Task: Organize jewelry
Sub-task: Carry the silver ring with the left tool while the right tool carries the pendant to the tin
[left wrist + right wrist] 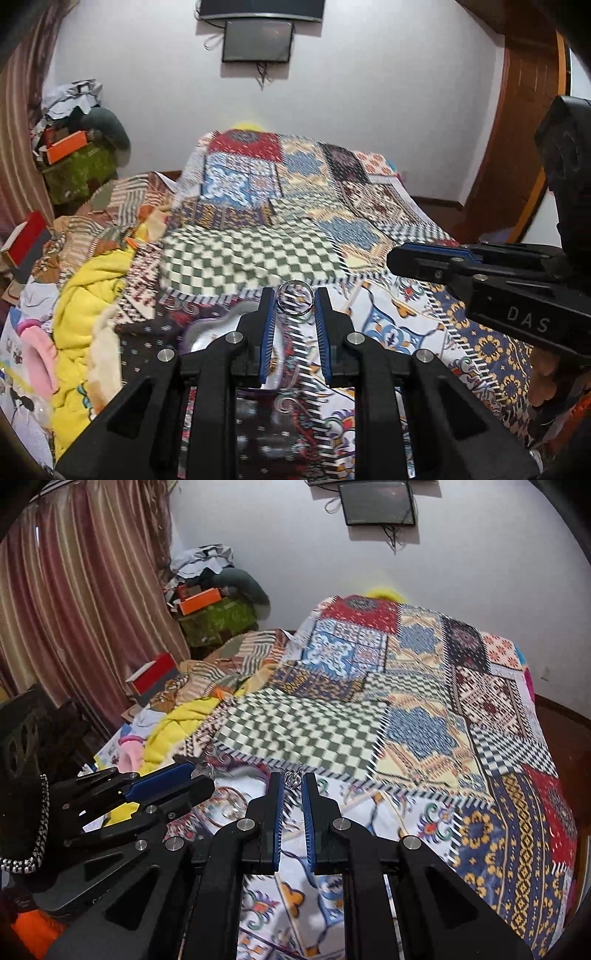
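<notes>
My left gripper point(295, 300) is shut on a silver ring point(295, 295), held upright at its fingertips above the patchwork bedspread point(295, 206). Just below and left of it a shiny lilac-rimmed dish point(208, 332) lies on the bed. The right gripper point(397, 258) reaches in from the right, a little higher and apart from the ring. In the right wrist view my right gripper point(293, 780) is nearly shut on a small sparkling silver piece point(291, 778) at its tips. The left gripper point(197, 773) with its ring point(205, 770) sits to the left, over the glassy dish point(229, 806).
Crumpled clothes, with a yellow cloth point(85, 295) and a pink item point(37, 354), pile up along the bed's left side beside a red box point(27, 240). A striped curtain point(74, 609) hangs at the left, a wooden door point(517, 147) stands at the right, and a dark screen point(258, 40) is on the wall.
</notes>
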Demonstrator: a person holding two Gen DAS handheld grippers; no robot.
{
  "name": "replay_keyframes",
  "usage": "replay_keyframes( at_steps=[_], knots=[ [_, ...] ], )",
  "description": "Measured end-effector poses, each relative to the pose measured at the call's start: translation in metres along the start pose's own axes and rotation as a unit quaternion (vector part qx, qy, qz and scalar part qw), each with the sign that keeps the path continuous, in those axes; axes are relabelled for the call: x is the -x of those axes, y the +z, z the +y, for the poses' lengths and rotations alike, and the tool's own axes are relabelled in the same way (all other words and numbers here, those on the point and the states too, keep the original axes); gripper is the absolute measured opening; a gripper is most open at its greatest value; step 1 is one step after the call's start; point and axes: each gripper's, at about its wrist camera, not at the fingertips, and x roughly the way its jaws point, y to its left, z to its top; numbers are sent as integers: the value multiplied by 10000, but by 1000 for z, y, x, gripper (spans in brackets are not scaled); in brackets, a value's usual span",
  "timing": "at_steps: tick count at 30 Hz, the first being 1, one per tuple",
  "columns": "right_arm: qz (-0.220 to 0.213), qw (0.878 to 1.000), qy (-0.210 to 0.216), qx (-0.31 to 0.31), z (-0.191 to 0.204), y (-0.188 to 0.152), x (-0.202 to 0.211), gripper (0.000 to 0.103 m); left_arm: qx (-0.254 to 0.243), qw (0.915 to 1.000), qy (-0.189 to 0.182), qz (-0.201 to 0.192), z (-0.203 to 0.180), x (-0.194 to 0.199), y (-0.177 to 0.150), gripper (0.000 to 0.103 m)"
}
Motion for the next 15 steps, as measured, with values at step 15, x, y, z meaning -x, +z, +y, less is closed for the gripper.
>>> replay_keyframes(
  at_steps=[15],
  knots=[
    [179, 9989, 348, 273, 46, 10, -40, 9, 591, 9977, 304, -106, 65, 11, -7, 20]
  ],
)
